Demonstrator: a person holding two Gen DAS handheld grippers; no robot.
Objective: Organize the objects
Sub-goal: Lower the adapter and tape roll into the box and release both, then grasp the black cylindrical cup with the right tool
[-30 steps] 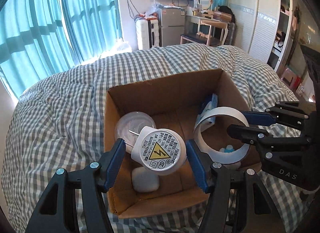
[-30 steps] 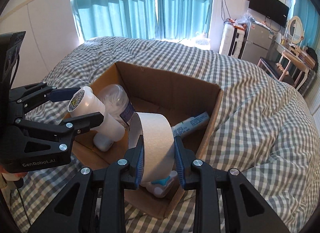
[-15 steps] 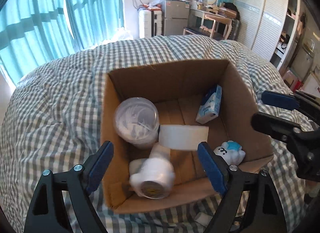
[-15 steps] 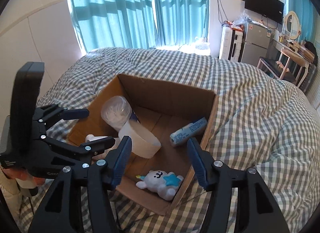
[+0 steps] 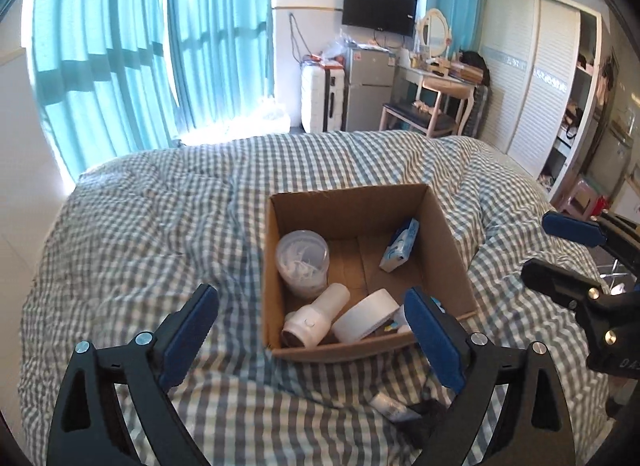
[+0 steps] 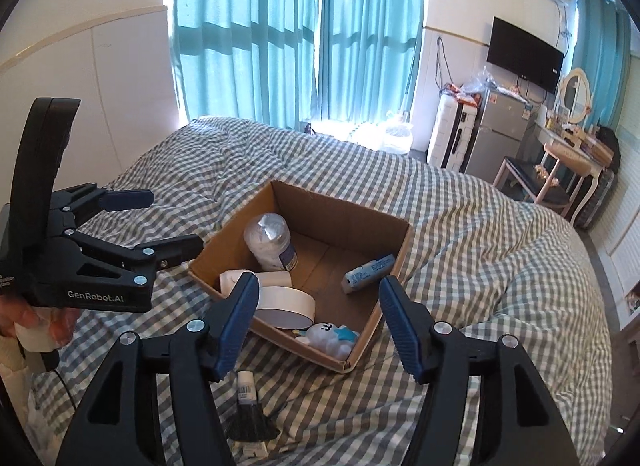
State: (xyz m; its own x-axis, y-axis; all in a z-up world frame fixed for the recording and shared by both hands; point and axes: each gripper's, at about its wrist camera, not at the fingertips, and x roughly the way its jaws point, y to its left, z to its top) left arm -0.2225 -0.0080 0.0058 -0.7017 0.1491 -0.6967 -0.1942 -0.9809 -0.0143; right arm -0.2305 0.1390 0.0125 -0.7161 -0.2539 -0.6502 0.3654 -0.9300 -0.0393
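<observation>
An open cardboard box (image 5: 352, 201) (image 6: 344, 201) sits on the checked bed. In it lie a clear tub of white picks (image 5: 303, 262) (image 6: 270, 242), a white plug-in device (image 5: 316, 318) (image 6: 256, 278), a roll of white tape (image 5: 366, 316) (image 6: 284, 304), a blue-white packet (image 5: 400, 244) (image 6: 368, 272) and a white plush toy (image 6: 330, 338). My left gripper (image 5: 312, 340) is open and empty, held back above the box's near edge. My right gripper (image 6: 320, 320) is open and empty, also above the box's near side.
A small white tube with a barcode and a dark object (image 6: 247, 394) (image 5: 390, 406) lie on the bedcover just in front of the box. Curtains, a suitcase, a small fridge and a dressing table stand beyond the bed.
Both grippers opened and let go: the white device and the tape roll dropped into the box. Both grippers then drew back and up from the box.
</observation>
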